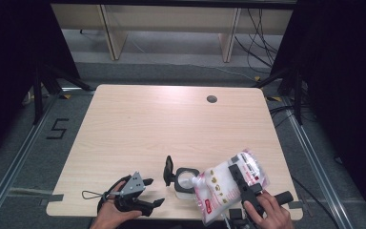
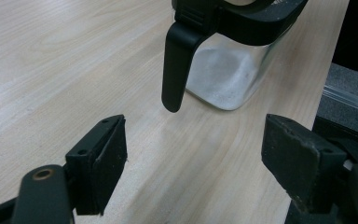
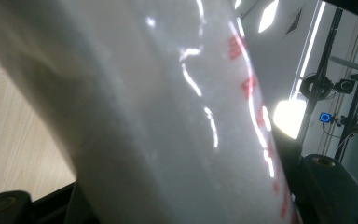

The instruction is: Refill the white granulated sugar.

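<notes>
While my right gripper [image 1: 242, 183] clamps its jaws on a white plastic pouch with red and gold print [image 1: 228, 183], the high view shows that pouch tilted, its lower corner resting over the mouth of a small clear container with a black rim [image 1: 186, 180]. The container stands near the front edge of the pale wooden worktop [image 1: 171, 124], its black hinged lid [image 1: 168, 170] flipped up on its left side. My left gripper [image 1: 150, 192] sits just to the left of the container, jaws spread apart and holding nothing, with my hand [image 1: 112, 214] wrapped around its grip. My right hand [image 1: 269, 210] holds the other grip at the worktop's front right corner.

From the left gripper view, my two black jaws stand wide apart above bare wood, and the clear container [image 2: 230, 79] is ahead between them, not touched. White powder lies in its bottom, and the black lid [image 2: 177, 65] hangs down beside its wall.

From the right gripper view, the white pouch [image 3: 168, 121] sits close against the camera between my jaws, red lettering running along its right edge, with a strip of worktop [image 3: 14, 140] at the left.
</notes>
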{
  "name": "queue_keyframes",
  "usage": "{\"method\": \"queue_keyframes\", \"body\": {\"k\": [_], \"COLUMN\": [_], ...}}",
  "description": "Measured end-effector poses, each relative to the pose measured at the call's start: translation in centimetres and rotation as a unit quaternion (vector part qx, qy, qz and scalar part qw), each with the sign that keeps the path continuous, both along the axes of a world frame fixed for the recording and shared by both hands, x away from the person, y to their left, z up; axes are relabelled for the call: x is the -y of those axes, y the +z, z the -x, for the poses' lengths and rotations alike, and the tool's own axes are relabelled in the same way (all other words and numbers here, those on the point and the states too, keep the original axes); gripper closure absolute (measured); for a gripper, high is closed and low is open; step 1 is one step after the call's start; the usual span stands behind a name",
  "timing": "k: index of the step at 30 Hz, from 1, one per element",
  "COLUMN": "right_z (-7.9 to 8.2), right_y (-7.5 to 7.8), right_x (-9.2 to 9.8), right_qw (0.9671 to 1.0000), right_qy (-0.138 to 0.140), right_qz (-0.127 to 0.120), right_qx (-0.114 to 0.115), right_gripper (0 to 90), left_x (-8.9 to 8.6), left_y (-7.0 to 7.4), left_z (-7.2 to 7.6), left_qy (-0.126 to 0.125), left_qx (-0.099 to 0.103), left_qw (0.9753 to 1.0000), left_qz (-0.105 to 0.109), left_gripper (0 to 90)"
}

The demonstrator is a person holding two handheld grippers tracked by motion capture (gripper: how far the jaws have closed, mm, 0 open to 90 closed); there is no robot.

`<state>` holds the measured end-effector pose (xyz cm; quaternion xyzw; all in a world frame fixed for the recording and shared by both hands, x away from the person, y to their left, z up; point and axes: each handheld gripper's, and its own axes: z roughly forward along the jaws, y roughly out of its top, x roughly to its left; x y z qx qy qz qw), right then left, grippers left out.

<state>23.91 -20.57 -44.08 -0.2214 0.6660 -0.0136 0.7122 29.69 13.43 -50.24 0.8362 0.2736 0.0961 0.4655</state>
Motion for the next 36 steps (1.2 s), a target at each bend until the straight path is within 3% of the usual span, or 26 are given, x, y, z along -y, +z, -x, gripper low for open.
{"method": "queue_keyframes", "body": {"k": [10,12,15,17,18,22,23,27,28,30,36], "right_z": [0.02,0.05,0.01,0.0,-0.01,0.01,0.01,0.03,0.0,0.05,0.12], "right_y": [-0.11,0.08,0.01,0.0,-0.01,-0.07,-0.08,-0.01,-0.05,-0.03,0.11], "right_x": [0.08,0.02,0.02,0.02,0.02,0.05,0.06,0.08,0.07,0.05,-0.01], "right_qw": [1.0,1.0,1.0,1.0,1.0,1.0,1.0,1.0,1.0,1.0,1.0], "right_qy": [-0.002,0.0,0.002,0.002,0.002,0.001,0.002,0.0,0.002,0.002,0.004], "right_qz": [-0.007,0.004,-0.006,-0.006,-0.006,-0.006,-0.005,-0.003,-0.009,-0.007,0.001], "right_qx": [-0.002,0.004,0.002,0.001,0.001,0.0,0.001,0.002,-0.001,0.002,0.005], "right_gripper": [46.2,46.2,46.3,46.3,46.3,46.4,46.4,46.4,46.4,46.5,46.5], "left_x": [-0.04,-0.03,-0.14,-0.1,-0.18,-0.06,0.07,0.07,-0.04,0.01,-0.06], "left_y": [0.04,0.05,0.1,0.07,0.11,0.1,-0.02,-0.01,0.04,0.0,0.04], "left_z": [-0.04,-0.02,-0.17,-0.04,-0.18,-0.17,-0.04,-0.08,-0.11,-0.13,-0.33], "left_qy": [0.002,0.002,-0.009,0.0,-0.009,-0.006,0.001,0.002,0.002,0.002,-0.01], "left_qx": [0.001,0.001,0.011,0.004,0.012,0.01,0.0,0.002,0.003,-0.001,0.01], "left_qw": [1.0,1.0,0.9999,1.0,0.9999,0.9999,1.0,1.0,1.0,1.0,0.9999], "left_qz": [-0.002,-0.004,-0.009,-0.004,-0.009,-0.009,0.002,0.002,-0.007,-0.001,-0.009], "left_gripper": [22.0,22.0,22.1,22.1,22.1,22.1,22.1,22.1,22.1,22.1,22.1]}}
